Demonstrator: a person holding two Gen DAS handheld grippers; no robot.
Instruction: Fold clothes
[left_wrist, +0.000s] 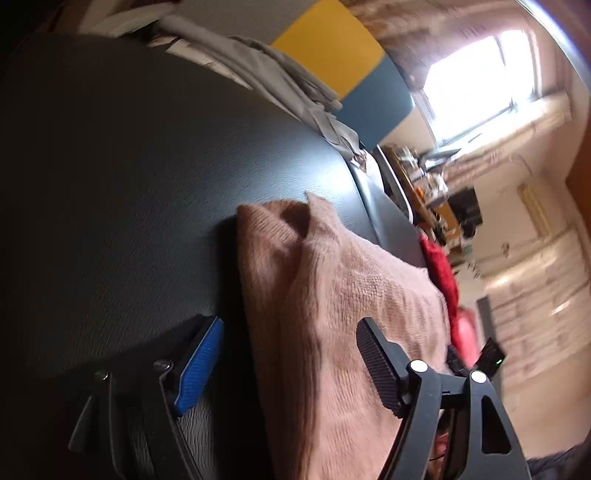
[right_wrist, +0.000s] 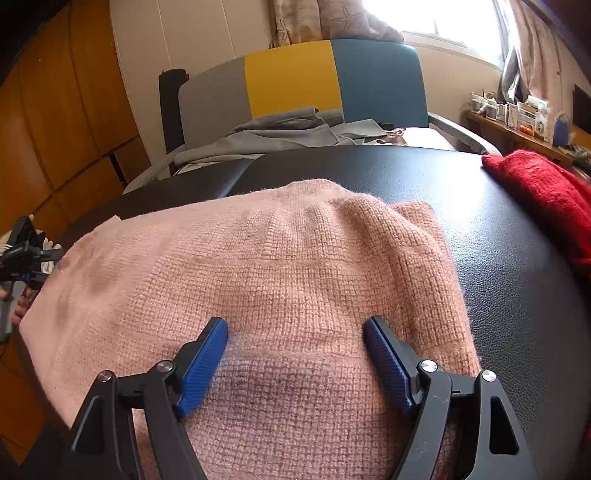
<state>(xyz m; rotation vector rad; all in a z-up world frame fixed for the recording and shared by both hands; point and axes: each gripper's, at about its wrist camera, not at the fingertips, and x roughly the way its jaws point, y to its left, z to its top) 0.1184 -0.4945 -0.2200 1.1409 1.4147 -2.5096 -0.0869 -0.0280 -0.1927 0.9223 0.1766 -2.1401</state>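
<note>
A pink knit sweater (right_wrist: 258, 280) lay folded on the black leather-textured table (right_wrist: 517, 236), and only the right wrist view showed its whole spread, with a red knit garment (right_wrist: 546, 199) at the table's far right edge. That view also showed a grey cloth (right_wrist: 288, 133) heaped beyond the far edge, in front of a grey, yellow and blue headboard (right_wrist: 295, 81).

The left wrist view, rolled steeply sideways, caught the sweater's left edge and a raised corner, plus a bright window (left_wrist: 480, 77).

The right gripper (right_wrist: 295, 354) hovered low over the sweater's near part, jaws spread wide, nothing between them. The left gripper (left_wrist: 288, 362) was tilted at the sweater's left edge, jaws apart and straddling that edge without clamping it.
</note>
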